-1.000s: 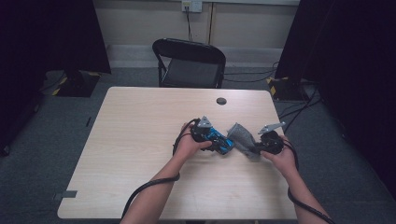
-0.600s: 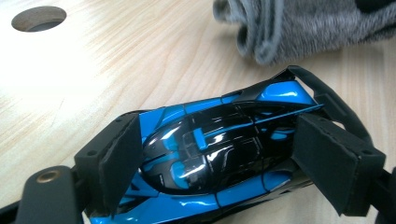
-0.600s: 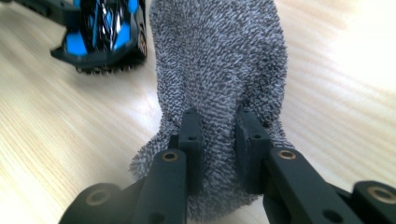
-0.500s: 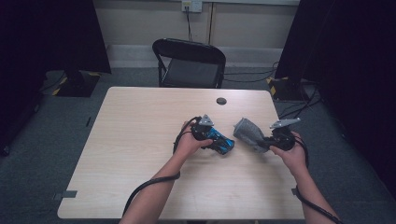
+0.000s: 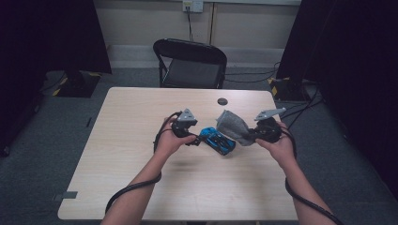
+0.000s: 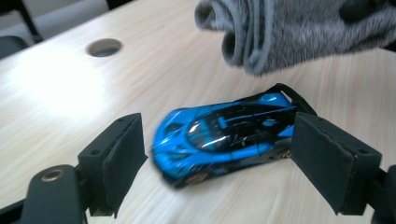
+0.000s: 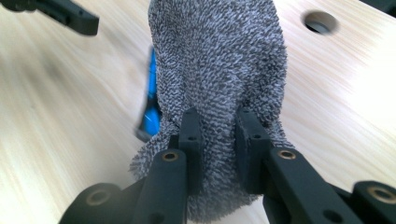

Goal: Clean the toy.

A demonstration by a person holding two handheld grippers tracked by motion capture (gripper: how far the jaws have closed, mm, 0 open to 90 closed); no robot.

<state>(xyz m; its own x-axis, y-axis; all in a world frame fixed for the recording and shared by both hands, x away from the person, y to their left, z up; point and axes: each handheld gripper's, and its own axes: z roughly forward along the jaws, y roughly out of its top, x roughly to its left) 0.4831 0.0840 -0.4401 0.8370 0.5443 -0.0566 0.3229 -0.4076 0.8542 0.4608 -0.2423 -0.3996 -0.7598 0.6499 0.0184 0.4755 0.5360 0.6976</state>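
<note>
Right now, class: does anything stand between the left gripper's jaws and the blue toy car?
Nothing visible does. The blue toy car lies between the left gripper's open jaws; the grey cloth, pinched by the right gripper, hangs beyond it.

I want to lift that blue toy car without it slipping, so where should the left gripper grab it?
Grip the blue toy car across its flat doors at mid-body, coming from above. The left gripper already has open jaws at its nose and tail, the long way; turning to span the narrow width seems steadier.
</note>
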